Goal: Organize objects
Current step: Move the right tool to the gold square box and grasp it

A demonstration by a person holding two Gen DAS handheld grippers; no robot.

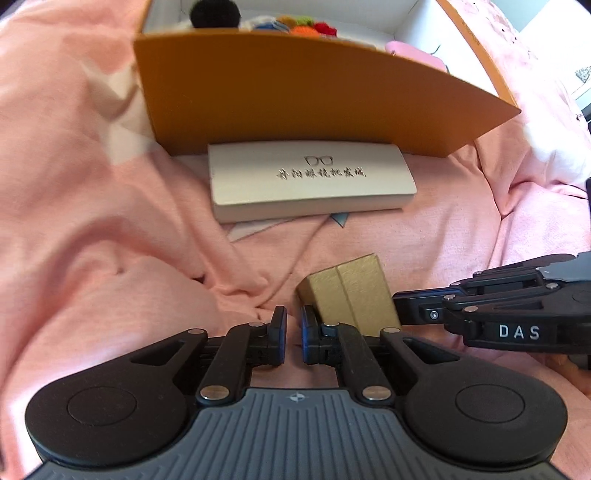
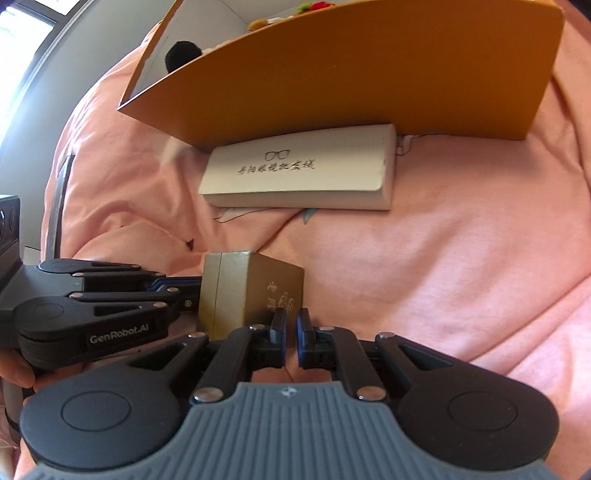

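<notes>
A small gold box (image 1: 351,295) (image 2: 251,291) lies on the pink bedding between my two grippers. My left gripper (image 1: 293,332) is shut with nothing between its pads, and its right finger rests against the box's left side. In the right wrist view the left gripper (image 2: 194,293) reaches in from the left, tips at the box. My right gripper (image 2: 291,332) is also shut and empty, with the box just left of its fingers. In the left wrist view the right gripper (image 1: 397,310) comes in from the right, its tip touching the box's right side.
A white glasses case (image 1: 310,177) (image 2: 299,173) lies farther back, against the wall of an open orange box (image 1: 295,92) (image 2: 351,81). Inside that box are a black pompom (image 1: 216,14), colourful knitted pieces (image 1: 310,26) and something pink (image 1: 402,50). Wrinkled pink bedding (image 1: 92,221) surrounds everything.
</notes>
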